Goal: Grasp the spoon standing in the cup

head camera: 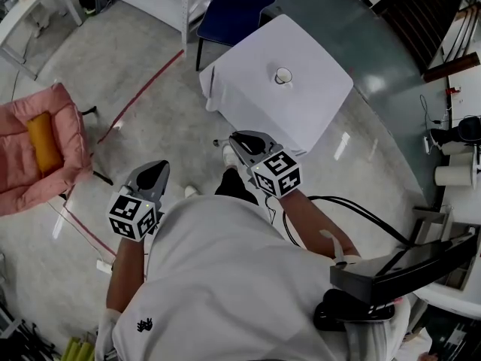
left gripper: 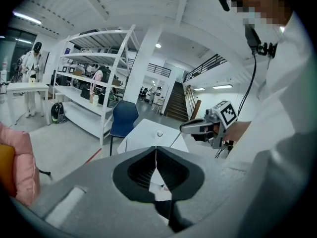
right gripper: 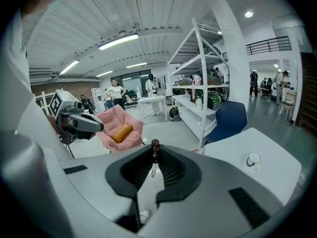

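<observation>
A white cup (head camera: 283, 75) stands on a small white-draped table (head camera: 316, 104), well ahead of both grippers; it also shows as the cup (right gripper: 253, 158) in the right gripper view and, tiny, as the cup (left gripper: 159, 134) in the left gripper view. My right gripper (right gripper: 154, 150) is shut on a spoon (right gripper: 155, 145), its brown knobbed handle sticking up above the jaws and its pale bowl hanging below. In the head view the right gripper (head camera: 239, 143) is held short of the table. The left gripper (left gripper: 156, 150) is shut with nothing in it, lower left (head camera: 154, 173).
A pink armchair (head camera: 41, 145) with an orange cushion sits at the left. A blue chair (head camera: 237, 2) stands behind the table, with white shelving (left gripper: 94, 83) beyond. Red tape lines (head camera: 143, 89) cross the floor. A black device on a stand (head camera: 398, 269) and cables lie at the right.
</observation>
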